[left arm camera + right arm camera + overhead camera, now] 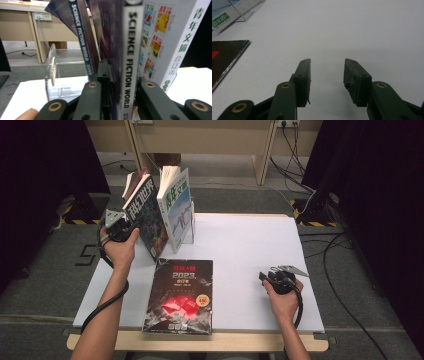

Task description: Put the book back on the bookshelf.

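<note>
Looking down from the high view, the left gripper (pixel 121 227) is at the dark magazine (pixel 149 217) standing tilted among the row of books, beside the white book (pixel 176 207); the right gripper (pixel 280 279) rests well apart on the white table (pixel 250 245).

From the left gripper view, that magazine's spine (pixel 129 62) runs upright between the jaws, which sit close on either side; I cannot tell whether the pads press it. A clear stand (pixel 53 75) lies left.

From the right gripper view, the jaws gape wide over bare table, with the black book (pixel 224 60) lying flat nearby.

The hand-held gripper (pixel 120 85) straddles a "Science Fiction World" magazine (pixel 128 57) standing beside a white-spined book (pixel 175 37).
</note>
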